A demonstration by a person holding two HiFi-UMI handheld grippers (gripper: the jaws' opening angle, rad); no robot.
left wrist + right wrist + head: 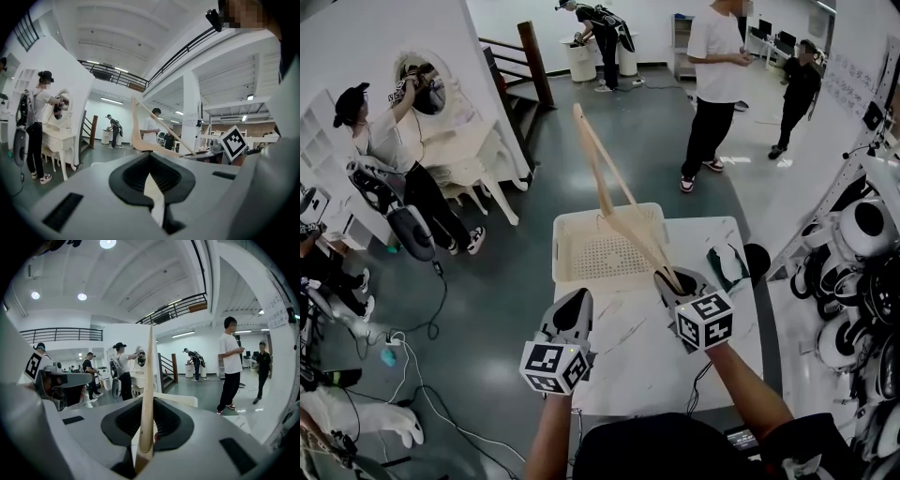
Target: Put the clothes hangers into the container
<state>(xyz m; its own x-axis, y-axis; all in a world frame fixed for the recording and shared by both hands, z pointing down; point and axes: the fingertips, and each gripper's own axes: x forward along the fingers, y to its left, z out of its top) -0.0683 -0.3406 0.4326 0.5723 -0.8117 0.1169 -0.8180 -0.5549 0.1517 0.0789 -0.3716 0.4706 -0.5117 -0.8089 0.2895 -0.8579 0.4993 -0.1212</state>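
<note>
Head view: clamped by one end in the right gripper [673, 281], a wooden hanger [614, 192], rising steeply toward 11 o'clock above the white container [564, 246] at the far edge of the table [628, 347]. Not yet inside.

Right gripper view: jaws pressed onto the thin wood, edge-on, only near its tip [146, 399].

Left gripper [575, 305] at 6 o'clock of the container: jaws slightly spread, nothing between, only bare tabletop beyond.

Likely trouble:
- Swivelling or slipping in so small a pinch, with nearly all the length levering above it.
- Toppling over the rim toward 12 o'clock if released upright.
- Snagging on the perforated wall while lowering, and shoving the container toward the edge.
</note>
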